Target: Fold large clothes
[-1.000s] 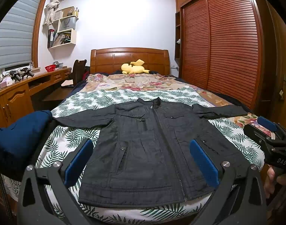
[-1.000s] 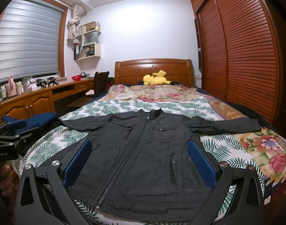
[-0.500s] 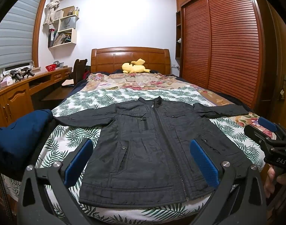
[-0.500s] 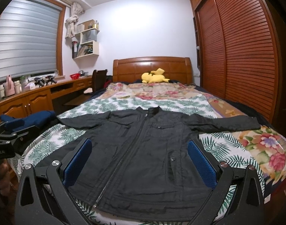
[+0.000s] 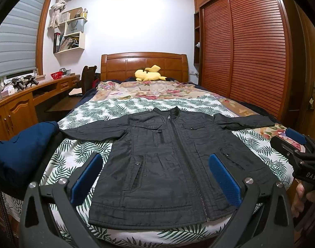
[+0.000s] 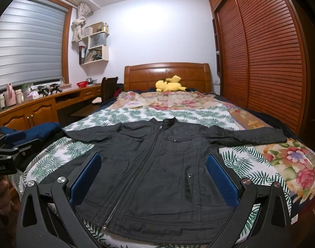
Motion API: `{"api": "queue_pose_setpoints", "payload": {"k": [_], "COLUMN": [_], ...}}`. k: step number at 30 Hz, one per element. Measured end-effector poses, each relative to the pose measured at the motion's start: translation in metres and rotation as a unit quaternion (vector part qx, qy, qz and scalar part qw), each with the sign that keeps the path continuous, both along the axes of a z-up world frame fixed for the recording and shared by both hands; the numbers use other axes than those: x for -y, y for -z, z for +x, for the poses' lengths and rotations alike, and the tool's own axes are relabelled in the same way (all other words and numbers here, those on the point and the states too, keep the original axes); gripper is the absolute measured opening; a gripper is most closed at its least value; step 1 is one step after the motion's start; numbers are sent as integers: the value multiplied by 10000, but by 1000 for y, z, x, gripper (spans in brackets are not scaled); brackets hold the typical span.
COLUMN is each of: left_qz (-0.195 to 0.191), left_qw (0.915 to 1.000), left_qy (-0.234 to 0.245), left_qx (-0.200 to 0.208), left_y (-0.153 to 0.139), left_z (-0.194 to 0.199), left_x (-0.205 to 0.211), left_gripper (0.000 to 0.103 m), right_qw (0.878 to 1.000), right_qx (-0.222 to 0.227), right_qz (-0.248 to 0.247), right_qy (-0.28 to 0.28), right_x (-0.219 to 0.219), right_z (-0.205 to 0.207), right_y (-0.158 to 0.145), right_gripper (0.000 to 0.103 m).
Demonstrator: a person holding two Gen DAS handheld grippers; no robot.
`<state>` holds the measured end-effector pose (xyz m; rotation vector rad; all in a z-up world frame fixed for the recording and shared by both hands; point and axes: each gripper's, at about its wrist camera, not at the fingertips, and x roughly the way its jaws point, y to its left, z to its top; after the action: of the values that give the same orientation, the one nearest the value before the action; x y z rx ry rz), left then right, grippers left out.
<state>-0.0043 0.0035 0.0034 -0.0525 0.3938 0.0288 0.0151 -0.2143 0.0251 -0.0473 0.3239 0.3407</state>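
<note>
Currently 1 black jacket (image 5: pixel 165 165) flat on bed (image 5: pixel 116 107); 2 grippers, left gripper (image 5: pixel 155 177) & right gripper (image 6: pixel 153 177), both released, nothing held.

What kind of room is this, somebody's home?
Most likely a home bedroom: a bed with a wooden headboard and a yellow plush toy at its head, a louvered wooden wardrobe alongside, and a dark jacket spread flat on the leaf-print bedspread.
</note>
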Motion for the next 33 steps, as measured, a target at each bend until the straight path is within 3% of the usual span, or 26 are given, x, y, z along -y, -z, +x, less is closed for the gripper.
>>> {"api": "queue_pose_setpoints", "payload": {"k": [33], "left_qz": [-21], "left_qw": [10000], "left_qy": [7], "left_qx": [-1], "left_y": [2], "left_z": [-1], "left_x": [-5], "left_gripper": [103], "right_qw": [10000], "right_qx": [28], "right_qz": [32], "right_qy": [-32], "right_x": [1], "right_z": [0], "right_y": [-4], "right_gripper": [103]}}
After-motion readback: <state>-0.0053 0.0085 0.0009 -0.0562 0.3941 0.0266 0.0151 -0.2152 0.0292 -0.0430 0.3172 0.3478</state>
